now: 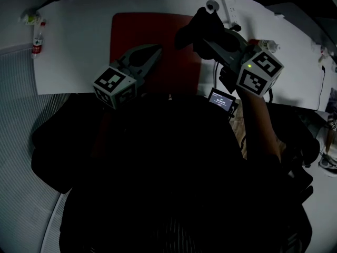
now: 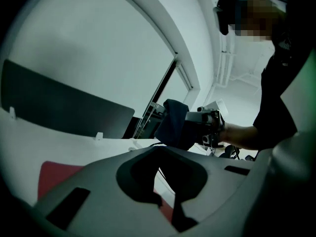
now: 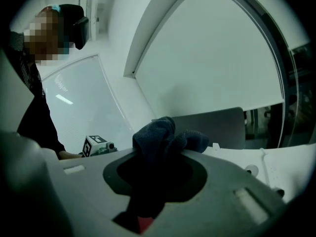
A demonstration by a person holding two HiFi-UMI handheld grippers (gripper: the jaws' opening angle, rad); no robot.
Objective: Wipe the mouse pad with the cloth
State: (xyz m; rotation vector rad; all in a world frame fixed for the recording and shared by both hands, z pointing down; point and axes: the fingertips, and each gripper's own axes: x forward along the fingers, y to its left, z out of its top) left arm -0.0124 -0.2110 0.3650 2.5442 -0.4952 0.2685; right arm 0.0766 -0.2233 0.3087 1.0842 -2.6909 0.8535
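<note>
A red mouse pad (image 1: 152,38) lies on the white table (image 1: 73,46). My right gripper (image 1: 204,36) hangs over the pad's right edge, shut on a dark blue cloth (image 1: 192,29) bunched between its jaws. In the right gripper view the cloth (image 3: 163,139) fills the jaw opening, with a sliver of the red pad (image 3: 143,224) beneath. My left gripper (image 1: 157,50) hovers over the pad's near left part, its jaws closed with nothing in them. From the left gripper view, the cloth (image 2: 173,125) is raised above the table and the pad (image 2: 54,174) is at lower left.
A white power strip (image 1: 231,9) and a small round white object (image 1: 211,5) lie at the table's far edge. A small bottle (image 1: 38,38) stands off the table's left end. A small screen device (image 1: 221,99) sits at the near edge, cables (image 1: 322,83) to the right.
</note>
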